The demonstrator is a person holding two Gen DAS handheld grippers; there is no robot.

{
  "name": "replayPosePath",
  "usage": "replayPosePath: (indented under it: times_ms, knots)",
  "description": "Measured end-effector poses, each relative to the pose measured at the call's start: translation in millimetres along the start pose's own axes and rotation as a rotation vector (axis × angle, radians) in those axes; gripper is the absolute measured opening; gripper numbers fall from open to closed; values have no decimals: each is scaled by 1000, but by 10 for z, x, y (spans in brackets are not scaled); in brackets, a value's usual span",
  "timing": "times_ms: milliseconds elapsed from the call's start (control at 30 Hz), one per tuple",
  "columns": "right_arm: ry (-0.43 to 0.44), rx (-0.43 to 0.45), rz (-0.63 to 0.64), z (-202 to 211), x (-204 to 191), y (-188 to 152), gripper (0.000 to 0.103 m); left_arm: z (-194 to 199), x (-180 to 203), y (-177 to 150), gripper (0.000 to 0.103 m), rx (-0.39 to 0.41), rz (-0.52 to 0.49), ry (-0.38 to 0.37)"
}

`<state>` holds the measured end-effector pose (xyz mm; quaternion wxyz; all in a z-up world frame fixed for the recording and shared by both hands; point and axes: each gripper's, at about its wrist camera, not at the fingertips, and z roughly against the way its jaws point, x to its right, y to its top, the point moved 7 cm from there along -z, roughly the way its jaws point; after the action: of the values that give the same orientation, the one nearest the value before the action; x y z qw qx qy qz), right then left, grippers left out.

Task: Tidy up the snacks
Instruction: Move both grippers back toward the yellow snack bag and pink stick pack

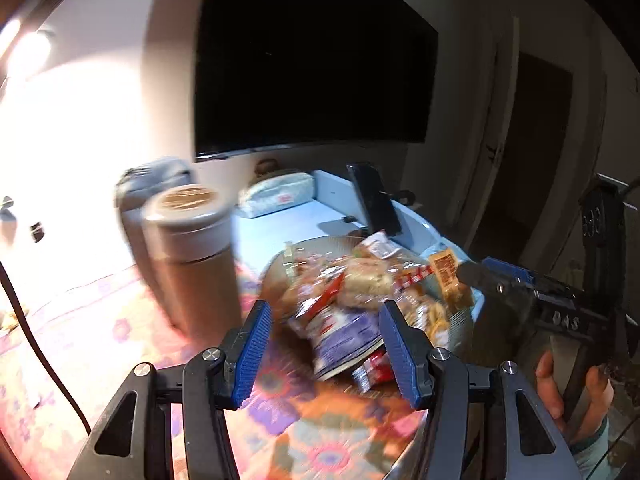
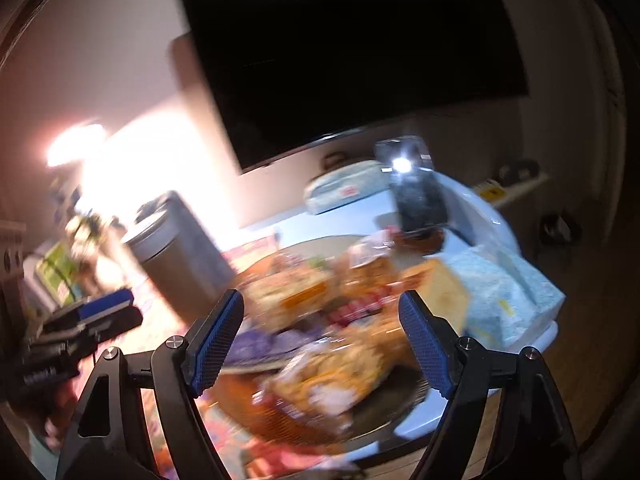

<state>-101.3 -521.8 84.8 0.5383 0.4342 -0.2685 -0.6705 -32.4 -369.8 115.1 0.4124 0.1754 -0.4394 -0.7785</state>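
Observation:
A pile of wrapped snacks (image 1: 360, 292) lies on a round tray (image 1: 320, 248) on the table; the frames are blurred. A purple packet (image 1: 344, 340) and a red packet (image 1: 370, 370) lie at its near edge. My left gripper (image 1: 324, 354) is open and empty just in front of the purple packet. The pile also shows in the right wrist view (image 2: 332, 328), with my right gripper (image 2: 322, 344) open and empty above its near side. The right gripper also shows at the right of the left wrist view (image 1: 500, 276).
Two tall cylindrical canisters (image 1: 188, 256) stand left of the tray on a floral tablecloth (image 1: 312, 440). A phone on a stand (image 1: 374, 200) and a light tissue pack (image 2: 504, 296) sit behind and right of the tray. A dark TV (image 1: 312, 60) hangs on the wall.

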Motion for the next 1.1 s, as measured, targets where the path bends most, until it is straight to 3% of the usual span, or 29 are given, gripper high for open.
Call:
replayPosePath:
  times_ms: [233, 400, 533, 600, 667, 733, 833, 900, 1033, 1100]
  knots:
    - [201, -91, 168, -139, -1071, -311, 80, 585, -768, -295, 54, 11, 52, 157]
    - [348, -226, 245, -496, -1820, -616, 80, 964, -1561, -535, 55, 18, 120, 291]
    - [407, -326, 303, -864, -2371, -838, 80, 1144, -2240, -666, 55, 7, 161, 402]
    - [433, -369, 335, -1055, -2629, -930, 80, 1208, -2574, -699, 65, 9, 173, 446]
    - [455, -411, 351, -1235, -2855, -1018, 80, 1296, -2917, -729, 82, 25, 177, 480]
    - [494, -447, 343, -1448, -3088, -1063, 80, 1305, -3275, -753, 82, 38, 163, 545]
    - [513, -487, 337, -1767, -3390, -1117, 80, 1189, -3833, -846, 82, -16, 168, 648]
    - [521, -508, 341, -1934, -3562, -1133, 80, 1052, -4161, -897, 82, -51, 208, 632]
    - [513, -511, 391, -2282, -3966, -1143, 80, 757, -4618, -868, 82, -73, 354, 495]
    - [506, -492, 418, -2452, -4139, -1155, 80, 598, -4854, -810, 82, -70, 425, 462]
